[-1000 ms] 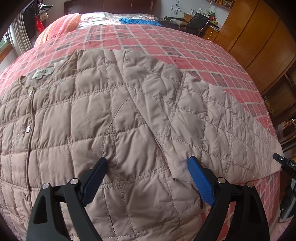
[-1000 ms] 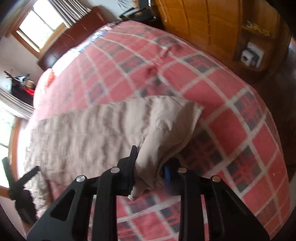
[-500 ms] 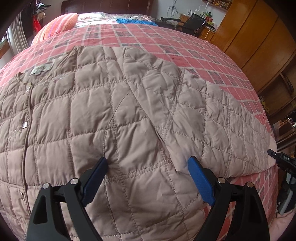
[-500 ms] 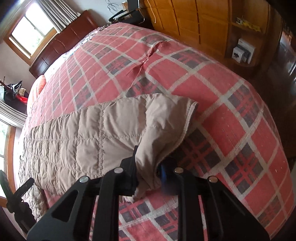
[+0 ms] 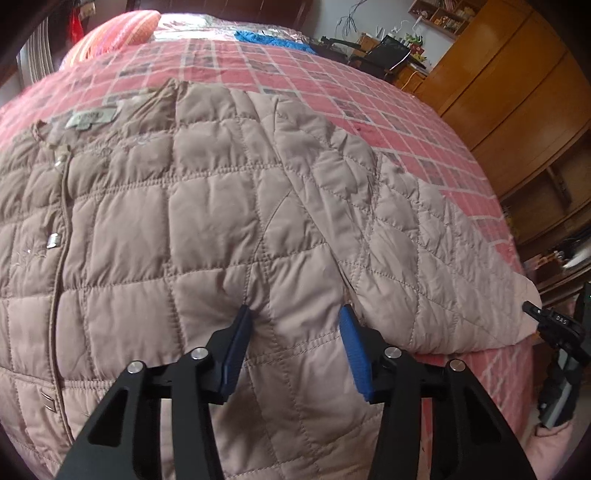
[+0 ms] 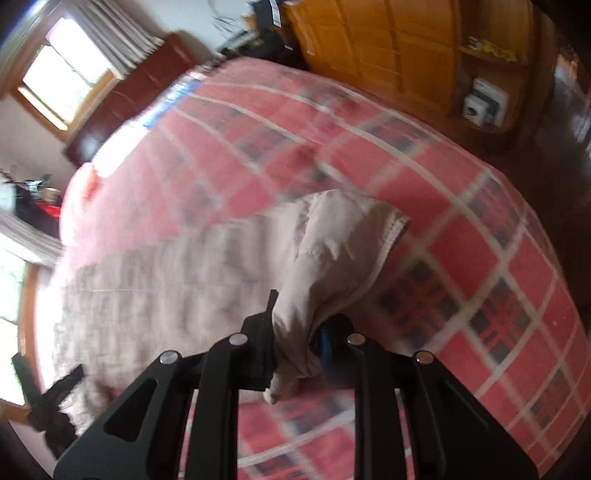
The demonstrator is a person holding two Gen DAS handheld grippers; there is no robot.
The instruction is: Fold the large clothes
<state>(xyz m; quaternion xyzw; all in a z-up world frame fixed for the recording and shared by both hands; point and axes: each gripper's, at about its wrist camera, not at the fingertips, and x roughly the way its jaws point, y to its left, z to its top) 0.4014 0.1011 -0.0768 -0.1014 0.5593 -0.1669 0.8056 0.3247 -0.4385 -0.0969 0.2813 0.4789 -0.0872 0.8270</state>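
The left claw (image 5: 293,317) was held apart, pressed down on the tan coat (image 5: 177,236) with a puffy fold between its blue pads (image 5: 352,350). The right claw (image 6: 297,332) was clamped on the sleeve end (image 6: 332,251). The coat was spread flat on the red bed (image 5: 369,92). A pillow (image 5: 118,29) was seen far back

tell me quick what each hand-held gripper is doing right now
Left hand-held gripper: open, fingers pressing into the quilted jacket.
Right hand-held gripper: shut on the jacket's sleeve cuff.
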